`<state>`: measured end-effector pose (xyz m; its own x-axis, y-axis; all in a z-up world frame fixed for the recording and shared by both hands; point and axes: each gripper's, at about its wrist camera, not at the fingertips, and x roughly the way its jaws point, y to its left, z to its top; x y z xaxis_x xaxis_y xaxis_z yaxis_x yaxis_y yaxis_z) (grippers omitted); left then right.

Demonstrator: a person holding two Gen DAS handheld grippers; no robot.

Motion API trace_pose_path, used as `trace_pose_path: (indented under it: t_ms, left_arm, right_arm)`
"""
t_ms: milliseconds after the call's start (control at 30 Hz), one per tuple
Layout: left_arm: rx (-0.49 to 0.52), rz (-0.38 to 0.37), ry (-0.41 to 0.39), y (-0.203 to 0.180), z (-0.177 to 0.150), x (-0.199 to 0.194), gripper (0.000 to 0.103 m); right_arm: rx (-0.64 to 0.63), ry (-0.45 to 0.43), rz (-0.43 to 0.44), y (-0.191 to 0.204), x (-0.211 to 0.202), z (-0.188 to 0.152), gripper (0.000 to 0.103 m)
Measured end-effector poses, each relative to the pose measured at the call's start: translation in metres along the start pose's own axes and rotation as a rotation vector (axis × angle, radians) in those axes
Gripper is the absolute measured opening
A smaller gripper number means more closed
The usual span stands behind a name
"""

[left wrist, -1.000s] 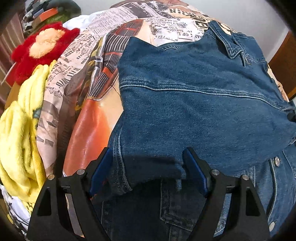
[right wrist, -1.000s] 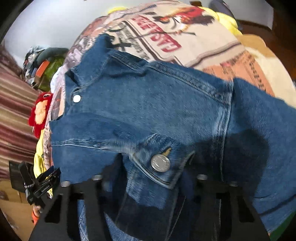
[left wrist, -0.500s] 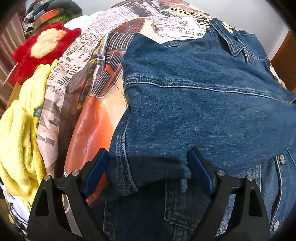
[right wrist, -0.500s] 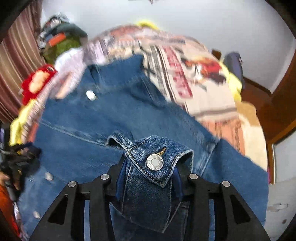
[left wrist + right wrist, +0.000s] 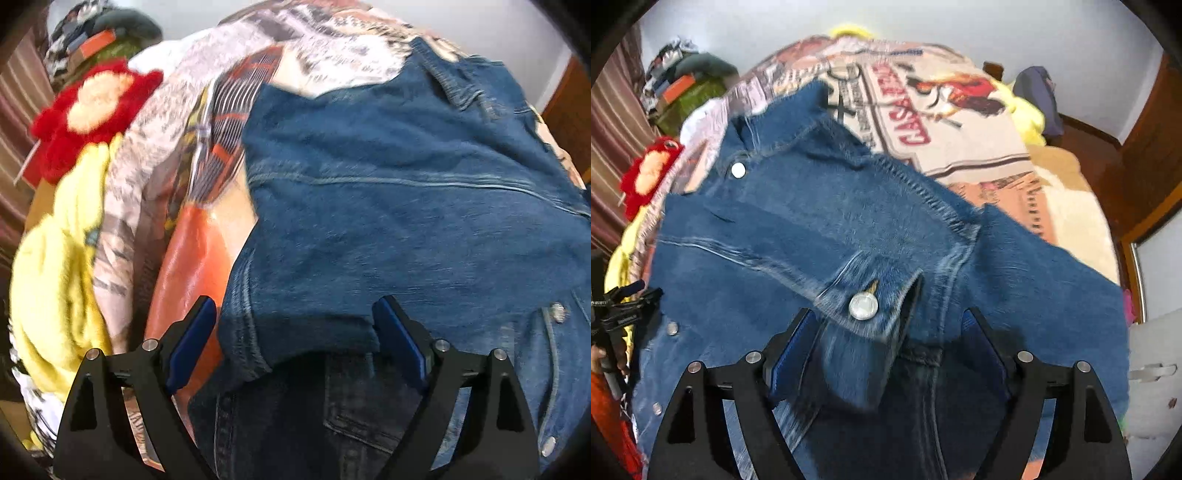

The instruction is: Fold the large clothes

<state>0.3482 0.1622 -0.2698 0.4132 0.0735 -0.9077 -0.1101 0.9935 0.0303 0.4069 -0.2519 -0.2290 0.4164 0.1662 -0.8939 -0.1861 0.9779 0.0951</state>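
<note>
— Denim first: our right gripper (image 5: pixel 890 332) has just spread its jaws, and the cuff (image 5: pixel 864 310) it pinched a moment ago now lies loose between them.

— Our left gripper (image 5: pixel 293 325) stays wide, unclamped, over the denim jacket's (image 5: pixel 406 221) folded edge on the printed bedspread (image 5: pixel 207 236).

Motion blur smears the blue denim jacket (image 5: pixel 827 221) and the lettering on the newspaper-print bedspread (image 5: pixel 155 155) beneath it. The jacket's lower part runs out of the bottom of both views, behind the black gripper frames. The cluttered pile (image 5: pixel 683 85) at the far corner is indistinct.
</note>
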Motion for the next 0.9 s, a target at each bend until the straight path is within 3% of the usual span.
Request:
trace_pose_path:
  t_ms: [267,567,733,900]
  left_arm:
    - [0.127,-0.050,-0.154,-0.052,0.026,-0.066,0.089]
    - [0.227,-0.207,-0.296,-0.139,0.065,-0.112,0.089]
    - [0.302,-0.256,-0.278,-0.187,0.069,-0.101,0.089]
    - [0.338,-0.316,-0.181,-0.230,0.066,-0.069,0.089]
  right_arm:
    - [0.149,-0.189,0.018,-0.048,-0.081,-0.016,0.080]
    - [0.359,-0.257,-0.041,-0.131,-0.125,-0.059,0.080]
    - [0.541,-0.186,-0.028,-0.185,-0.109,-0.097,0.080]
    - [0.743,-0.116,0.066,-0.230,-0.077,-0.130,0.080]
